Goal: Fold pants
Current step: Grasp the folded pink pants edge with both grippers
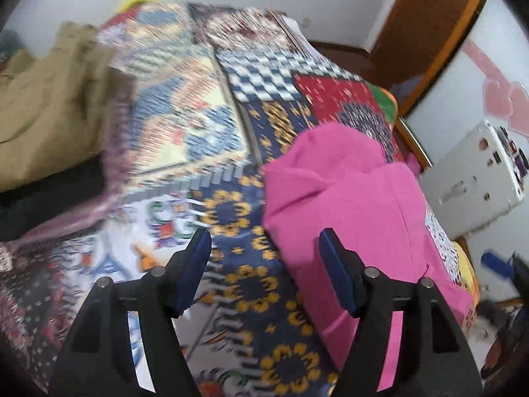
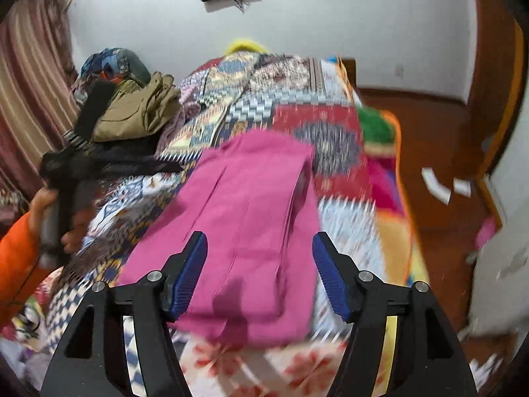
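We look down along two handheld grippers at a bed covered by a busy patchwork quilt (image 1: 231, 125).

In the left wrist view, the left gripper (image 1: 264, 258) has its blue-padded jaws standing apart with nothing between them; only the quilt's navy patch with yellow flowers shows in the gap. The pink pants (image 1: 357, 205) lie on the quilt at about three o'clock from that gap, folded into a thick bundle, and the right-hand finger (image 1: 337, 274) overlaps their near edge in the picture, though we cannot tell whether it touches the cloth. At ten o'clock sits a pile of khaki clothing (image 1: 49, 109), blurred. At the three o'clock edge stands a white appliance (image 1: 476, 178) on the floor beyond the bed.

In the right wrist view, the right gripper (image 2: 259, 264) is likewise released, its jaws wide and its pads not pressing on anything. The pink pants (image 2: 244, 231) lie flat on the quilt (image 2: 297, 106), filling the gap between the fingers and running up towards twelve o'clock; they are folded lengthwise. At nine o'clock a hand (image 2: 56, 218) with an orange sleeve (image 2: 16, 251) grasps the handle of the other gripper. The khaki clothing (image 2: 139, 112) lies at ten o'clock, a striped curtain (image 2: 29, 76) hangs further left, and a wooden floor (image 2: 439, 152) shows at two o'clock.
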